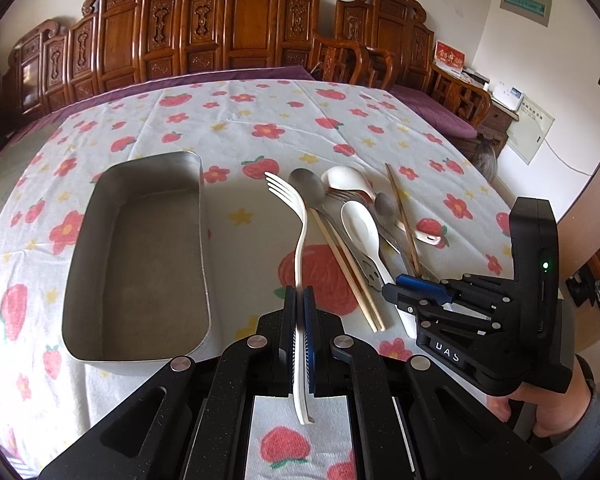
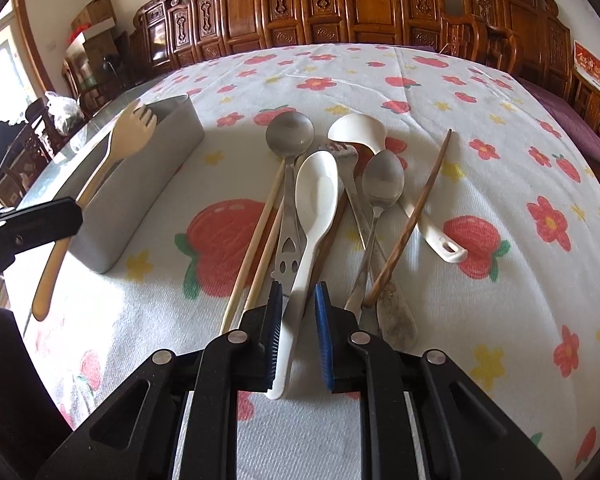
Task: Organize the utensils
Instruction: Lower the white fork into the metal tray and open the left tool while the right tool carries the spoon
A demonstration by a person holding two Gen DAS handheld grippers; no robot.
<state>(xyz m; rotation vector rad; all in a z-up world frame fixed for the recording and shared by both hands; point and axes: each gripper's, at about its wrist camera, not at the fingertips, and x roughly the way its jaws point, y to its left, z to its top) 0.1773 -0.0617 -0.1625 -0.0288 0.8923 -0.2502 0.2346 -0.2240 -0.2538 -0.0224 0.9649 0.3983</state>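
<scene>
My left gripper (image 1: 299, 292) is shut on the handle of a white plastic fork (image 1: 300, 236) and holds it above the cloth, tines pointing away, just right of the metal tray (image 1: 202, 240). From the right wrist view the fork (image 2: 134, 128) hangs by the tray's wall (image 2: 140, 184) in that gripper (image 2: 60, 216). My right gripper (image 2: 298, 308) stands low over the utensil pile. The handle of a white ceramic spoon (image 2: 316, 196) lies between its blue pads (image 2: 324, 320), and a thin gap shows on the right side. That spoon (image 1: 360, 228) rests on the pile.
The pile also holds a large steel spoon (image 2: 290, 132), a second white spoon (image 2: 358, 130), a small steel spoon (image 2: 382, 178), pale chopsticks (image 2: 256, 240) and a dark wooden chopstick (image 2: 416, 216). Carved wooden benches (image 1: 240, 20) line the table's far side.
</scene>
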